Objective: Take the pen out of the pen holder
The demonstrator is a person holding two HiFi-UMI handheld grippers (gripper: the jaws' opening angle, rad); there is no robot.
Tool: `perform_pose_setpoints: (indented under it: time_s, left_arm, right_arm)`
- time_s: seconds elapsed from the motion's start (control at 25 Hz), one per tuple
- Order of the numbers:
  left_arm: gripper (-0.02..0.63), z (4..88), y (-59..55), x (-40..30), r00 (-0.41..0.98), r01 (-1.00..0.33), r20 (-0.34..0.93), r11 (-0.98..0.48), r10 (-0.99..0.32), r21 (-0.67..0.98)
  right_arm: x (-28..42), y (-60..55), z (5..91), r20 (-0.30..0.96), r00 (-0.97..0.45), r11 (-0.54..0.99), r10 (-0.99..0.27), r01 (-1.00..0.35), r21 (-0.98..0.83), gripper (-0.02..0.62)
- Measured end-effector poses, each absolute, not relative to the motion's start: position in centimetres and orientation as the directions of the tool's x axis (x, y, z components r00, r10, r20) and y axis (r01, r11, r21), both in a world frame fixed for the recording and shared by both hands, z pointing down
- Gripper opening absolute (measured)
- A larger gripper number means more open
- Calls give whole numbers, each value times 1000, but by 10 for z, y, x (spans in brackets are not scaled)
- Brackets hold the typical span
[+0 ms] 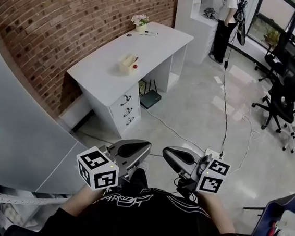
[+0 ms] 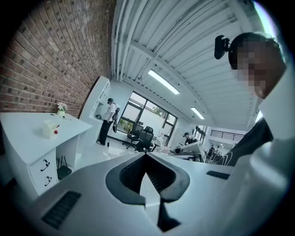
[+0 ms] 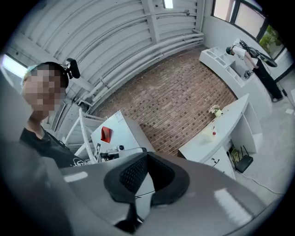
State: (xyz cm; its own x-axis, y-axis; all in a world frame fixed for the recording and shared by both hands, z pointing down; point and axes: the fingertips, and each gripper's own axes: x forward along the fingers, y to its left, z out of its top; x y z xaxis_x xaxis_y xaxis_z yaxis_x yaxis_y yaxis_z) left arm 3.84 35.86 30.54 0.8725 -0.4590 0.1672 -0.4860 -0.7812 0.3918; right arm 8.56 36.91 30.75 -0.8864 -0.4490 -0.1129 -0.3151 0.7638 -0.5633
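Observation:
A cream pen holder (image 1: 127, 63) with a red-tipped pen (image 1: 135, 65) in it stands on the white desk (image 1: 104, 79) by the brick wall, far ahead of me. Both grippers are held close to my chest, well short of the desk. My left gripper (image 1: 143, 147) is shut and empty, and so is my right gripper (image 1: 168, 152). The left gripper view shows the pen holder (image 2: 50, 129) small at the left, beyond the closed left gripper (image 2: 146, 155). In the right gripper view the pen holder (image 3: 209, 132) sits at the right, past the closed right gripper (image 3: 147, 154).
A flower pot (image 1: 141, 22) and a loose pen (image 1: 150, 33) lie at the desk's far end. A grey panel (image 1: 14, 137) stands at my left. A cable (image 1: 225, 112) crosses the floor. Office chairs (image 1: 284, 87) are at the right, and a person (image 1: 227, 18) stands at the back.

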Motion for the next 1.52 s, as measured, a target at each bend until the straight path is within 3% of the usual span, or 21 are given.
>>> perform_pose_setpoints:
  time_s: [0.92, 1.52]
  left_arm:
    - [3, 346, 147, -11, 877, -480, 242, -730, -415, 486]
    - [3, 357, 44, -62, 866, -500, 262, -737, -426, 454]
  right_arm:
    - [35, 162, 345, -38, -880, 663, -473, -328, -673, 3]
    - [-12, 69, 348, 9, -866, 642, -501, -378, -667, 3]
